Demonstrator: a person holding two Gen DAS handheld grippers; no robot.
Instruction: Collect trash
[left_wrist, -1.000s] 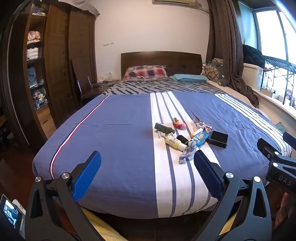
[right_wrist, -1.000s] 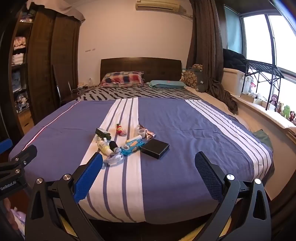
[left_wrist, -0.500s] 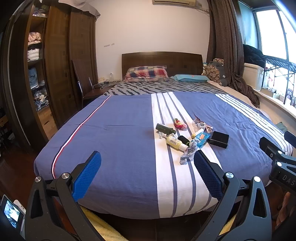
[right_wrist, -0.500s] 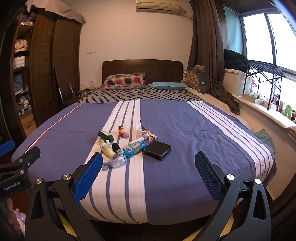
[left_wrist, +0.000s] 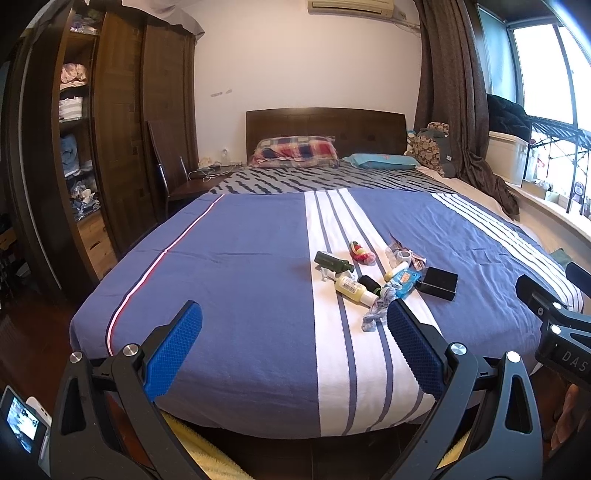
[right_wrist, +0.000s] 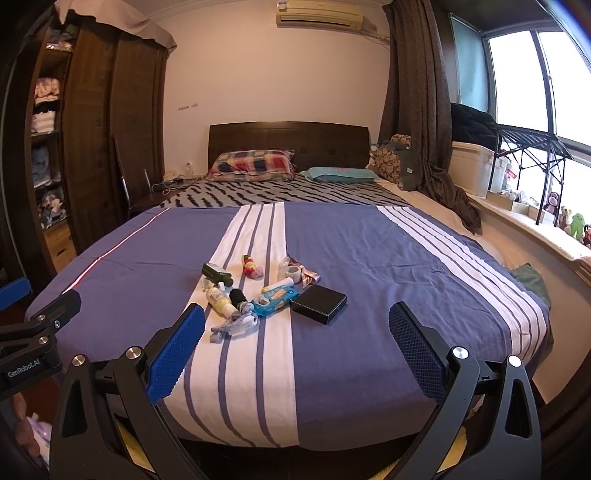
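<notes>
From the left wrist view, the left hand-held gripper hangs spread wide with nothing between its blue pads, short of the foot edge of the bed. The trash pile lies on the white stripe of the cover, nearer the foot edge than the headboard: a dark green bottle, a pale yellow bottle, a blue wrapper, a black box and a crumpled grey scrap closest to the foot edge. The right hand-held gripper shows at the right edge.

From the right wrist view, the right hand-held gripper is likewise wide apart and holds nothing. The pile sits on the same stripe, the box on the blue just beside it.
</notes>
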